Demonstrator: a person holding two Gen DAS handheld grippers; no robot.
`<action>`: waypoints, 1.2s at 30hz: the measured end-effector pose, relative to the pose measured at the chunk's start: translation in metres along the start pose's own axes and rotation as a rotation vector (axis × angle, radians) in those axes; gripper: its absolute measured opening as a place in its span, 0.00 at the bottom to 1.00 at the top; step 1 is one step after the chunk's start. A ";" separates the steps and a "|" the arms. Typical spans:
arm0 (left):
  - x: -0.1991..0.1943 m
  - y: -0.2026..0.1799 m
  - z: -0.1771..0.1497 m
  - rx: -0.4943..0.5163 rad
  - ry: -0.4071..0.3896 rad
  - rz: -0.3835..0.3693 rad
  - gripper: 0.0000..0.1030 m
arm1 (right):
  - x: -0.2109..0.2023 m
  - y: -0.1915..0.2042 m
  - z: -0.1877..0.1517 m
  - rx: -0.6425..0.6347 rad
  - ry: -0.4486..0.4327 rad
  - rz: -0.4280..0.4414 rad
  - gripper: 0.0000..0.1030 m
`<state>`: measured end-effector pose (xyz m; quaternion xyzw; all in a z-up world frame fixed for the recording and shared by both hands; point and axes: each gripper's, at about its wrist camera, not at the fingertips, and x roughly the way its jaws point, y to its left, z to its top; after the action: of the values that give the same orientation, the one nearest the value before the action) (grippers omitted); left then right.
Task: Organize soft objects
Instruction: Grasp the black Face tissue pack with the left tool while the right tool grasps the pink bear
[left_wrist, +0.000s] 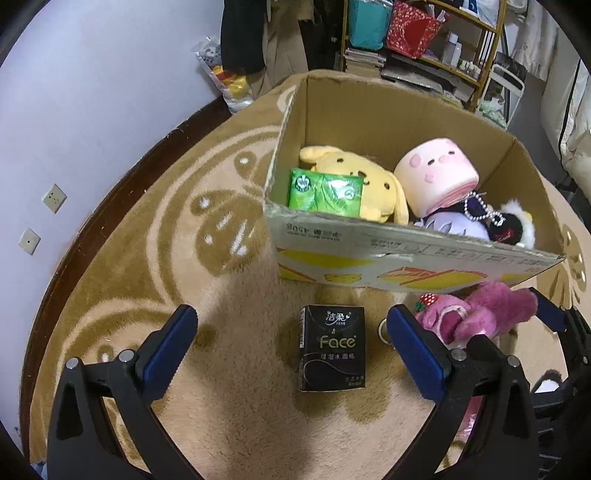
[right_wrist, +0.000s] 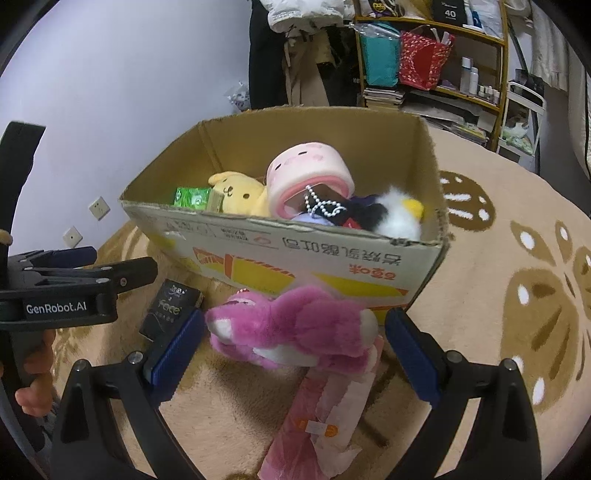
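Observation:
A cardboard box (left_wrist: 406, 254) (right_wrist: 295, 254) on the rug holds a yellow plush (left_wrist: 369, 177), a green tissue pack (left_wrist: 325, 192), a pink pig plush (left_wrist: 436, 173) and darker toys. A black tissue pack (left_wrist: 332, 350) (right_wrist: 170, 310) lies on the rug before the box, between the fingers of my open left gripper (left_wrist: 291, 332). A magenta bear plush (right_wrist: 295, 328) (left_wrist: 476, 314) lies in front of the box, between the fingers of my open right gripper (right_wrist: 295, 343). A pink wrapped packet (right_wrist: 325, 406) lies under the bear.
The beige patterned rug (left_wrist: 207, 221) covers the floor. A lilac wall with sockets (left_wrist: 53, 197) is at the left. A shelf with bags and bottles (right_wrist: 436, 62) stands behind the box. The left gripper's body (right_wrist: 70, 295) shows at the left of the right wrist view.

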<state>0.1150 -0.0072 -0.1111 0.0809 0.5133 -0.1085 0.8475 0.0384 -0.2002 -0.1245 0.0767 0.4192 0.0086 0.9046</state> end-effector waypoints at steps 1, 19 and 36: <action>0.003 -0.001 0.000 0.003 0.010 -0.001 0.98 | 0.002 0.001 0.000 -0.008 0.005 0.000 0.99; 0.045 -0.008 -0.002 0.008 0.116 -0.015 0.98 | 0.023 0.016 -0.005 -0.108 0.043 -0.031 0.99; 0.075 -0.003 0.001 -0.023 0.170 -0.015 0.92 | 0.037 0.015 -0.007 -0.133 0.068 -0.021 0.99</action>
<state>0.1489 -0.0184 -0.1776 0.0759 0.5852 -0.1018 0.8009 0.0581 -0.1810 -0.1548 0.0119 0.4490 0.0296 0.8930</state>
